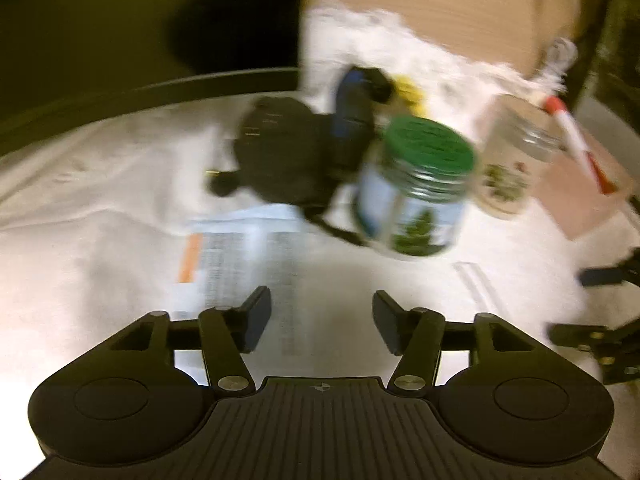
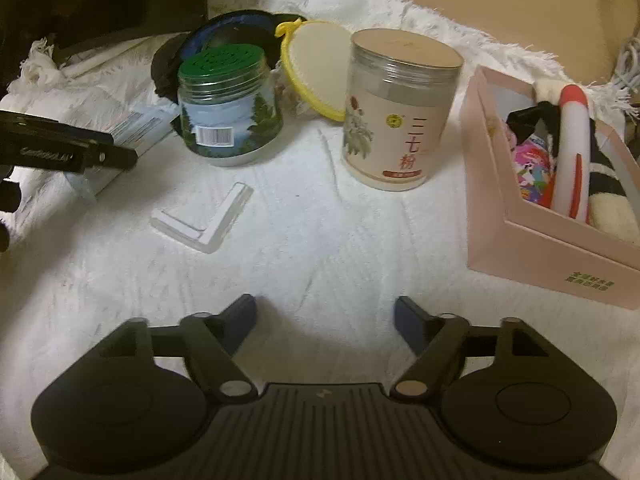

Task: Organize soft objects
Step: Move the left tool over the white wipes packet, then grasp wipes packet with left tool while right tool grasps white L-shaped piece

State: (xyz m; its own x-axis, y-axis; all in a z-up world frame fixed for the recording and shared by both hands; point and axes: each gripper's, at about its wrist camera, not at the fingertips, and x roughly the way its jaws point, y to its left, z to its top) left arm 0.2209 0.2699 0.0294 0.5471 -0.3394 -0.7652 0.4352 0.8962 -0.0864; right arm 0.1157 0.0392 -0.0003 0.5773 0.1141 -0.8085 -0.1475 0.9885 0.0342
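A pink box (image 2: pixel 532 248) at the right holds soft things: a striped item, a cream plush and a colourful packet, plus a red-and-white tube (image 2: pixel 574 152). A yellow-rimmed sponge pad (image 2: pixel 316 68) leans behind the jars. A black and blue soft item (image 1: pixel 288 156) lies behind the green-lid jar (image 2: pixel 228 116); it also shows in the right wrist view (image 2: pixel 224 36). My left gripper (image 1: pixel 322 320) is open and empty above a printed leaflet (image 1: pixel 240 256). My right gripper (image 2: pixel 325 320) is open and empty over the white towel (image 2: pixel 320 240).
A tall canister with Chinese print (image 2: pixel 396 112) stands mid-table. A white L-shaped plastic piece (image 2: pixel 208 220) lies in front of the green-lid jar. The left gripper's body (image 2: pixel 64 152) shows at the left edge. The left wrist view is blurred.
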